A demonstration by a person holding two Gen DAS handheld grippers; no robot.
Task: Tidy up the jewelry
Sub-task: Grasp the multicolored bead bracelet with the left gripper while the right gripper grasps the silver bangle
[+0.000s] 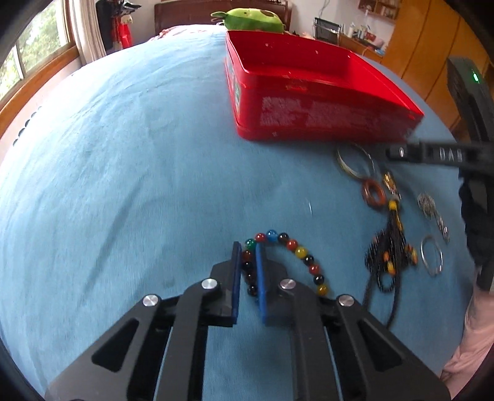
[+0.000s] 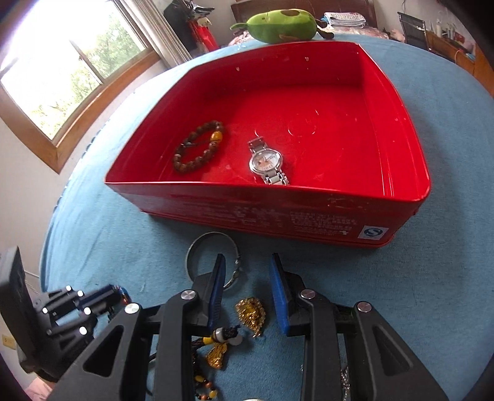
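A bracelet of many-coloured round beads (image 1: 301, 253) lies on the blue cloth, and my left gripper (image 1: 248, 246) is shut on its left side, with beads pinched between the blue pads. The red tin (image 2: 278, 212) stands beyond, holding a brown bead bracelet (image 2: 197, 146) and a silver watch (image 2: 266, 162). My right gripper (image 2: 247, 259) is open just in front of the tin. Its left finger overlaps a silver bangle (image 2: 197, 243), and a gold pendant (image 2: 250, 314) lies on the cloth below the gap. In the left wrist view, one finger of the right gripper (image 1: 432, 154) reaches in from the right.
To the right of the beads lie a brown ring (image 1: 373, 195), a black cord necklace with orange beads (image 1: 389, 256), a thin silver ring (image 1: 431, 254) and a silver chain piece (image 1: 427, 205). A green plush toy (image 2: 282, 24) sits behind the tin. A window is on the left.
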